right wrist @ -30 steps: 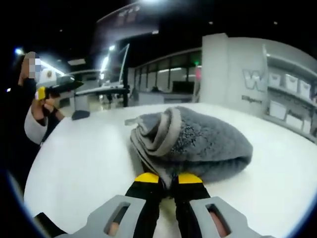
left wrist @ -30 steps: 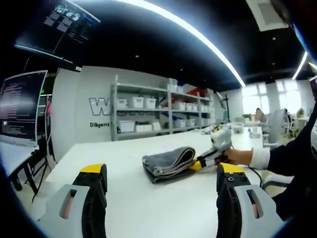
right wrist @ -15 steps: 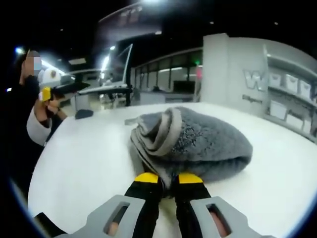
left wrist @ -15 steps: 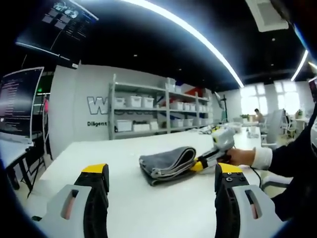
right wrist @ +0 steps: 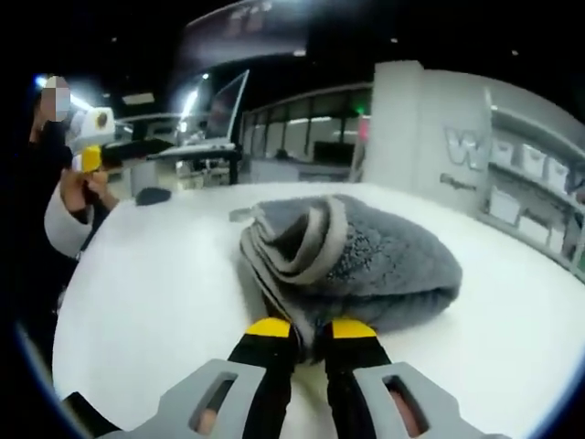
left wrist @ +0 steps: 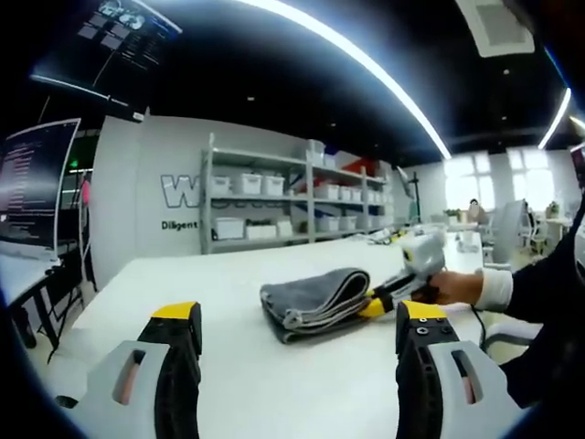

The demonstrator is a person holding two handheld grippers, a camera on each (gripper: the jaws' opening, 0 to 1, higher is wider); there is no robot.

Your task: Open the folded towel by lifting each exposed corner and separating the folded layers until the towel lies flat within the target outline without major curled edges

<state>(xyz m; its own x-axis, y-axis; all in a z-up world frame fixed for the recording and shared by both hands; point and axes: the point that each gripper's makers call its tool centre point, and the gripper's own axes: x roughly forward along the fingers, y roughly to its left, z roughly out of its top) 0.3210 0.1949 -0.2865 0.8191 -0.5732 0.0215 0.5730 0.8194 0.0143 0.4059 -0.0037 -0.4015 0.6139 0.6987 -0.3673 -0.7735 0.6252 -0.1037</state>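
In the right gripper view the right gripper (right wrist: 304, 331) rises from the bottom centre, its yellow-tipped jaws pinched almost together on the near edge of the towel (right wrist: 366, 261), a thin lip of grey cloth caught between them. The towel sits in the middle of the frame on the white table (right wrist: 155, 293), folded into a thick, rounded bundle. Its top is fuzzy grey pile; on its left side the folded layers show as stacked curves with a paler hemmed border running along them. A small corner pokes out at the upper left of the bundle.

In the left gripper view the left gripper (left wrist: 297, 340) stands at the bottom of the frame with its jaws spread wide apart and nothing between them, held above the bare table (left wrist: 228, 366) and well apart from the towel (left wrist: 315, 300). There the towel lies just right of centre, a low grey stack with its layered edge facing the camera. The right gripper (left wrist: 377, 306) touches the towel's right end, held by the person's hand (left wrist: 454, 287) with a white cuff and dark sleeve. Shelves (left wrist: 274, 206) with white bins stand along the far wall, upper centre.
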